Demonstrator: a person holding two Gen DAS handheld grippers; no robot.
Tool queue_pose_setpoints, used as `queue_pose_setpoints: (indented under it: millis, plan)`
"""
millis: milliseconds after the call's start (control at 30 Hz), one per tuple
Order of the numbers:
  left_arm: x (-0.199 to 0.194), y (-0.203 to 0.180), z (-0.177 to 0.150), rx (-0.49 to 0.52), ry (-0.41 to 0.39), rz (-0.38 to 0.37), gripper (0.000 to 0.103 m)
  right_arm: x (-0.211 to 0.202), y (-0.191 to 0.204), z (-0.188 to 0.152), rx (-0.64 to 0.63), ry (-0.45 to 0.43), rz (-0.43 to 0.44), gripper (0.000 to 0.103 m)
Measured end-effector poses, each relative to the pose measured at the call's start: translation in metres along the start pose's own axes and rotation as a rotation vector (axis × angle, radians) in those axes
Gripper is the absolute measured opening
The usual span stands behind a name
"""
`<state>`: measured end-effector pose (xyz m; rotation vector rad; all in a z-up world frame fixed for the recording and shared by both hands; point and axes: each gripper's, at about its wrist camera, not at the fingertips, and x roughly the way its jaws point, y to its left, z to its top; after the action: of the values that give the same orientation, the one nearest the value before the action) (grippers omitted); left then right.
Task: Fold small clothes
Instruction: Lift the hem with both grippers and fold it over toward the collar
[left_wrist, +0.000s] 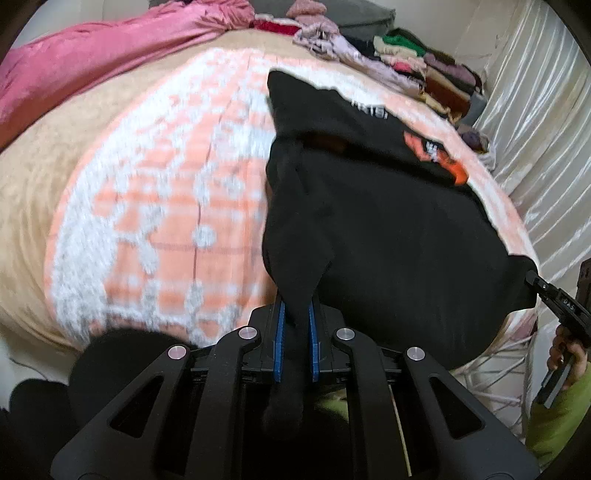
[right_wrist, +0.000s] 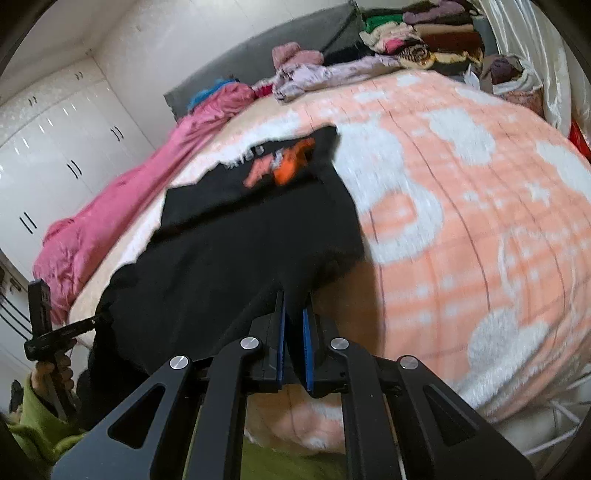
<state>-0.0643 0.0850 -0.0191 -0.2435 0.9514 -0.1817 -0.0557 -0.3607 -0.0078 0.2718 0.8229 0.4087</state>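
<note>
A black garment (left_wrist: 388, 221) with an orange print (left_wrist: 443, 158) lies spread on the peach and white blanket (left_wrist: 166, 184). Its near edge is raised off the bed at both corners. My left gripper (left_wrist: 295, 306) is shut on one near corner, and black cloth is bunched between its blue pads. The right gripper (left_wrist: 532, 280) pinches the other corner at the right edge of the left wrist view. In the right wrist view my right gripper (right_wrist: 293, 299) is shut on the garment (right_wrist: 229, 240), and the left gripper (right_wrist: 99, 317) holds the far corner at the left.
A pink duvet (left_wrist: 92, 62) lies along the far side of the bed. Stacked folded clothes (left_wrist: 424, 62) and a loose lilac garment (left_wrist: 332, 44) sit near the grey headboard (right_wrist: 258, 55). White satin cloth (left_wrist: 535, 110) borders the bed, and white wardrobes (right_wrist: 55, 147) stand beyond it.
</note>
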Motion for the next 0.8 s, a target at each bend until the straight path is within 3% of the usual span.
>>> queue_pose_setpoints:
  millis: [433, 800]
  plan:
    - [-0.003, -0.018, 0.078, -0.011, -0.128, -0.011, 0.004, 0.014, 0.005, 0.078, -0.003, -0.155, 0.013, 0.007]
    - [0.03, -0.017, 0.136, -0.028, -0.116, 0.038, 0.004, 0.054, -0.012, 0.126, 0.041, -0.178, -0.018, 0.007]
